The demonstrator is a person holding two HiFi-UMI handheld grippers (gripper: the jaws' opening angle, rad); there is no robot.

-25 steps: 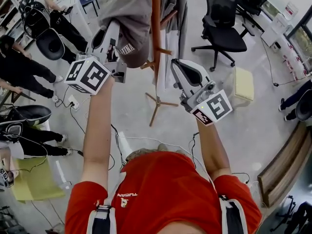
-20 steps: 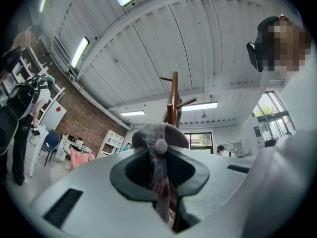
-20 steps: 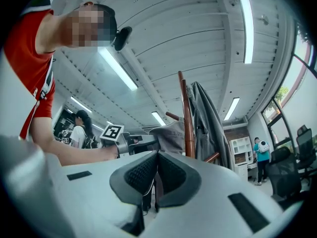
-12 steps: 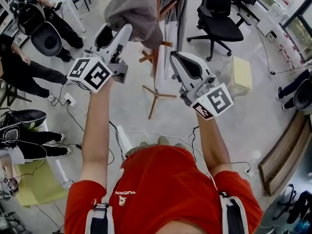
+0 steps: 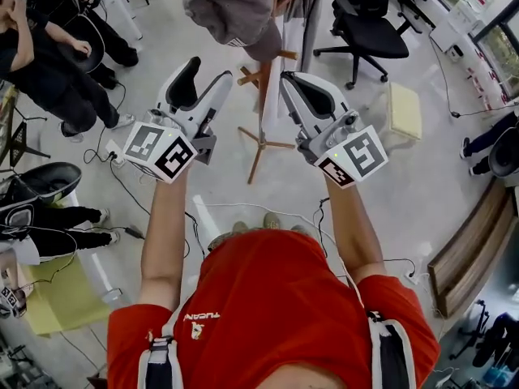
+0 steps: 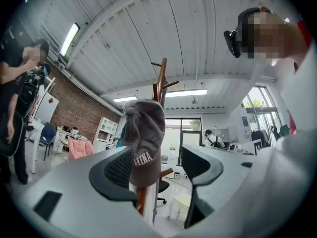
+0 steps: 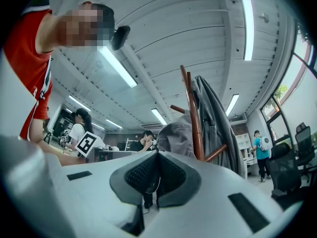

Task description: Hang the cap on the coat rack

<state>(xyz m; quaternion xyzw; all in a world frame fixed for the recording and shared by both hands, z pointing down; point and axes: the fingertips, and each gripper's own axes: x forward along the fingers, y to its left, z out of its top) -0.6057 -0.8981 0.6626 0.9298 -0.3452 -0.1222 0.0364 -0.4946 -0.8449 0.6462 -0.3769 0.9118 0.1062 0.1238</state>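
1. The grey cap [image 5: 231,6] is hanging on the wooden coat rack [image 5: 261,120], at the top centre of the head view.
2. The left tongs [image 5: 207,71] are opening wide below it, their pads touching nothing.
3. The right tongs [image 5: 285,79] are sitting closed and empty, just right of the pole.

The left gripper [image 5: 206,73] is letting go of the cap [image 5: 231,6], its jaws opening with nothing pressed between them, and drawing back and down from the coat rack [image 5: 261,96], where the cap is now hanging free.
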